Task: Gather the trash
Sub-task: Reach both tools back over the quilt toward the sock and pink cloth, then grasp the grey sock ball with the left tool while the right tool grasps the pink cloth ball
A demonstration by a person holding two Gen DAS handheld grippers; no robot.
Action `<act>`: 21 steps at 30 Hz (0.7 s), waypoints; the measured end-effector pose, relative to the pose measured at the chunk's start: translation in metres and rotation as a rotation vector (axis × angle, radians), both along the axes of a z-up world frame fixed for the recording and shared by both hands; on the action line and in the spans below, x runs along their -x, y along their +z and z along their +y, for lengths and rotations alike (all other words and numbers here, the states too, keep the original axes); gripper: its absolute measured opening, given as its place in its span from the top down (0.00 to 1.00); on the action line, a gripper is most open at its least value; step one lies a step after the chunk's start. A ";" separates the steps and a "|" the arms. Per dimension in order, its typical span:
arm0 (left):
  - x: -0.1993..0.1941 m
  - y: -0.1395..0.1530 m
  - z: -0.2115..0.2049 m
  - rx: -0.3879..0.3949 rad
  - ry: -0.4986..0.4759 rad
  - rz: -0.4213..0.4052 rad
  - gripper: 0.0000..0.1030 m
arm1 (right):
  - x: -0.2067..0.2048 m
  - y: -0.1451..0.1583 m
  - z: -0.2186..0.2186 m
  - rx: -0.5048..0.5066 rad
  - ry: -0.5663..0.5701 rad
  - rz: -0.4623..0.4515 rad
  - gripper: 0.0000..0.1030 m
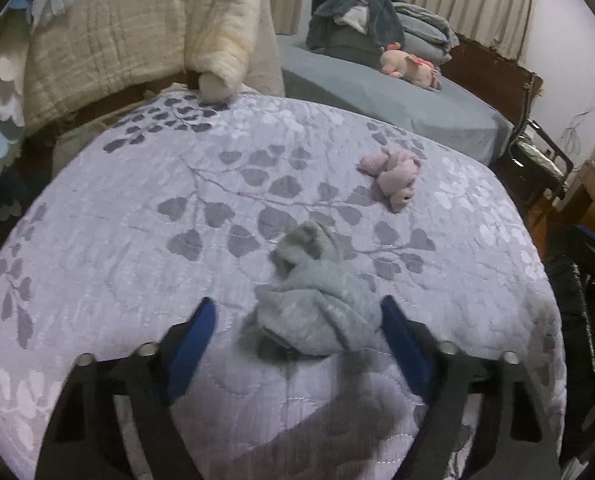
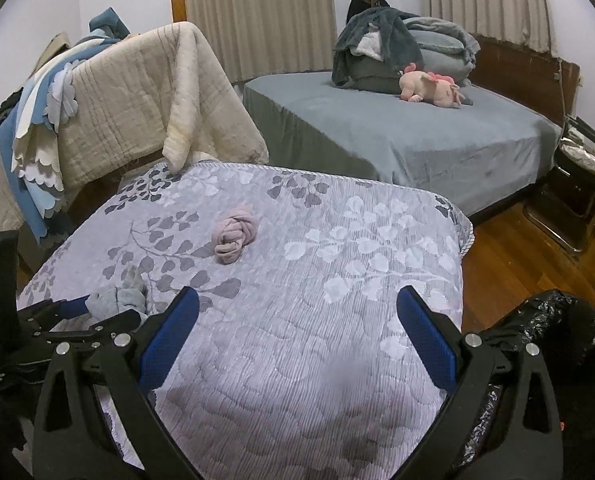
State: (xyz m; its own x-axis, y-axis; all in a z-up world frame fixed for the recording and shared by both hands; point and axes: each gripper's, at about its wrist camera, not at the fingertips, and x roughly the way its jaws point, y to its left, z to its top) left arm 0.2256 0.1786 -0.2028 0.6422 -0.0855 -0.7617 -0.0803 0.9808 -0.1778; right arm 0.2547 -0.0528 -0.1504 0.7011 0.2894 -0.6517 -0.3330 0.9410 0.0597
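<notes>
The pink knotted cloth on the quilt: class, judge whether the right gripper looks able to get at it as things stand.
Probably yes. The right gripper is open and empty, and only bare quilt lies between it and the pink knotted cloth, ahead and slightly left.

Grey bed w/ plush pig, beige curtains, wood floor, white walls

No text, label, brand, number or sign can be read in either view; the small pale marks on the black part at the left edge of the right wrist view are too small and blurred to make out
</notes>
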 end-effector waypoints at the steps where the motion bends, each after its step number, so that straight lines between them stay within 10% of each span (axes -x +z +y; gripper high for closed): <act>1: 0.000 0.000 -0.001 0.007 -0.010 -0.002 0.36 | -0.001 -0.001 0.001 0.000 0.001 0.002 0.07; 4: -0.001 0.001 -0.006 0.022 -0.046 -0.013 0.53 | -0.003 -0.003 0.003 0.002 0.004 0.006 0.06; 21: -0.008 0.021 0.030 0.016 0.032 -0.077 0.58 | -0.043 -0.016 0.051 -0.002 0.030 0.004 0.07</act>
State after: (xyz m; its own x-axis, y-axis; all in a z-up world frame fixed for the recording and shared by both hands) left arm 0.2332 0.2088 -0.1822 0.7012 -0.0755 -0.7089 -0.0976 0.9748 -0.2004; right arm 0.2976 -0.0023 -0.1668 0.6892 0.3116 -0.6541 -0.3613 0.9304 0.0625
